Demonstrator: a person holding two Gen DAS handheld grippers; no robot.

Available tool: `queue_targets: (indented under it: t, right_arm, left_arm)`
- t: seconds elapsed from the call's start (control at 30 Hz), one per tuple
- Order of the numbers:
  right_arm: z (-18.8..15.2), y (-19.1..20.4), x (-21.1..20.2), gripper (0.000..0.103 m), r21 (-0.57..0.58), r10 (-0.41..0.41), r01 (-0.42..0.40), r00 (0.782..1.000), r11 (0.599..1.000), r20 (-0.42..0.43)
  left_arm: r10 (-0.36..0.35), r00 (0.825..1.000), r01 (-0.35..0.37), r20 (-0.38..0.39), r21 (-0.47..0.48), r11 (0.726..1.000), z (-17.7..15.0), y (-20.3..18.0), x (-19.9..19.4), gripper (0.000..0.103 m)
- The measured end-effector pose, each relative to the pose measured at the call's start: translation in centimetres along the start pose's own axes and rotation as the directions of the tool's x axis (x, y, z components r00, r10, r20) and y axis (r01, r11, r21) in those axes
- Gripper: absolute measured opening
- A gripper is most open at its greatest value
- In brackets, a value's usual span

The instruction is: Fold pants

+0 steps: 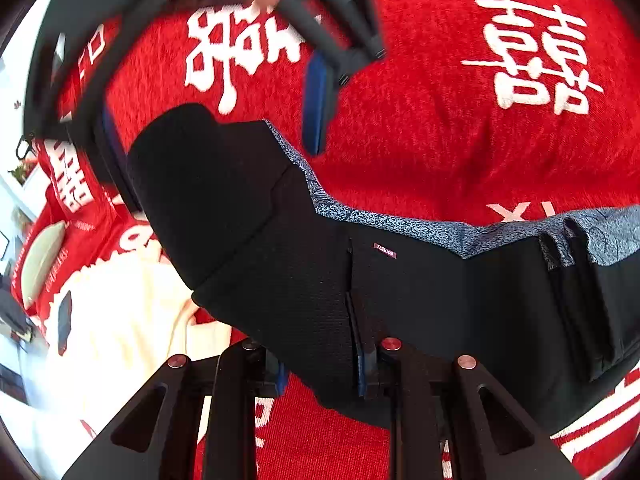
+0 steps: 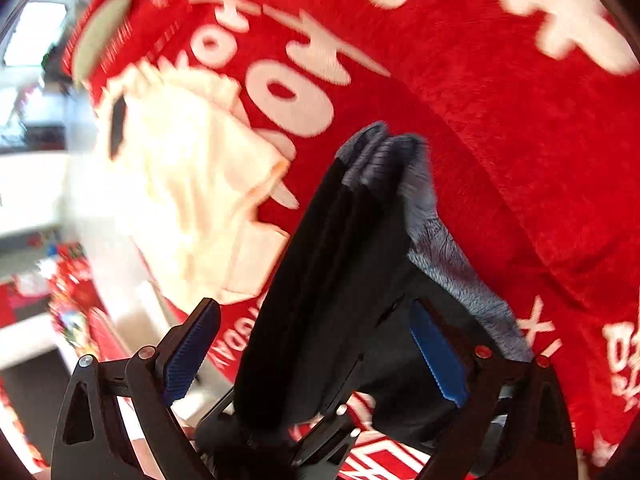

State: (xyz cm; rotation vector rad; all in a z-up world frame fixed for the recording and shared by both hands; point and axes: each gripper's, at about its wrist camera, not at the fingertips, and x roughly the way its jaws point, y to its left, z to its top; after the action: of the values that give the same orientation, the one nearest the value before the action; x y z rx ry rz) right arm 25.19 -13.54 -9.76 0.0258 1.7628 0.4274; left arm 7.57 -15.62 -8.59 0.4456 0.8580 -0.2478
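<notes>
Covering nearly everything in both views, a red blanket (image 1: 420, 128) with white characters lies under the work. In the left wrist view the characters sit at twelve and one o'clock; in the right wrist view, blurred, they run from eleven to two o'clock.

Next in size, the pants (image 1: 304, 240) are black with a blue-grey patterned inner band. In the left wrist view they stretch from ten o'clock across the centre to four o'clock, folded in layers, with a small "FASHION" tag (image 1: 385, 251) near the centre. In the right wrist view the pants (image 2: 328, 280) rise from six o'clock toward the centre as a bunched stack, grey edge on the three o'clock side.

A cream cloth (image 1: 120, 320) lies on the blanket at eight o'clock in the left wrist view, and at nine to ten o'clock in the right wrist view, well apart from the pants.

The left gripper (image 1: 320, 376) sits at six o'clock, its blue pads pressed against a fold of the pants from both sides, clamped on it.

The right gripper (image 2: 316, 356) stands with its blue pads (image 2: 436, 354) wide apart at six o'clock; the pants hang between them, touching neither clearly. In the left wrist view it shows blurred at eleven to twelve o'clock, above the pants.

A dark phone-like slab (image 1: 64, 322) rests on the cream cloth at eight o'clock.
</notes>
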Motion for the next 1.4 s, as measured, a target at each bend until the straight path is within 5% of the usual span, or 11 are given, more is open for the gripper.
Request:
queue_targets:
  t: [0.1, 0.13, 0.23, 0.47, 0.67, 0.93, 1.13, 1.27, 1.4]
  right_arm:
    - [0.1, 0.4, 1.4, 0.091, -0.032, -0.086, 0.085, 0.995, 0.996, -0.041]
    - [0.0, 0.3, 1.6, 0.066, -0.034, -0.104, 0.102, 0.993, 0.994, -0.048]
    - [-0.9, -1.1, 1.2, 0.021, 0.015, -0.069, 0.070, 0.997, 0.997, -0.036]
    - [-4.6, -4.5, -2.7, 0.018, 0.073, 0.056, -0.066, 0.989, 0.995, 0.136]
    - [-9.5, -8.4, -6.6, 0.017, 0.117, 0.202, -0.244, 0.934, 0.963, 0.294]
    - [-18.6, -13.7, -11.3, 0.017, 0.111, 0.327, -0.445, 0.784, 0.889, 0.528]
    - [-27.3, -19.6, -11.7, 0.017, 0.149, 0.338, -0.566, 0.660, 0.811, 0.671]
    - [-32.6, -23.8, -10.1, 0.017, 0.211, 0.297, -0.616, 0.616, 0.759, 0.729]
    - [-37.1, -28.2, -7.1, 0.017, 0.286, 0.253, -0.652, 0.604, 0.702, 0.756]
  left_arm:
    - [0.008, 1.000, -0.008, 0.011, 0.013, 1.000, 0.1, -0.4, -0.2, 0.025]
    - [0.009, 1.000, -0.010, 0.011, 0.015, 1.000, 0.2, -0.5, -0.3, 0.025]
    - [0.000, 1.000, 0.000, -0.003, 0.011, 1.000, 0.3, -0.5, -0.2, 0.025]
    - [-0.020, 0.998, 0.017, 0.058, 0.068, 0.998, 1.7, -2.0, -2.9, 0.025]
    - [-0.051, 0.991, 0.035, 0.123, 0.125, 0.992, 3.2, -4.0, -6.5, 0.025]
    - [-0.108, 0.969, 0.049, 0.223, 0.255, 0.966, 5.3, -8.9, -11.9, 0.025]
    - [-0.195, 0.948, 0.076, 0.251, 0.416, 0.906, 4.8, -15.6, -14.7, 0.025]
    - [-0.254, 0.943, 0.111, 0.217, 0.514, 0.851, 3.7, -20.6, -15.0, 0.025]
    - [-0.298, 0.941, 0.151, 0.157, 0.596, 0.789, 2.1, -25.5, -14.4, 0.025]
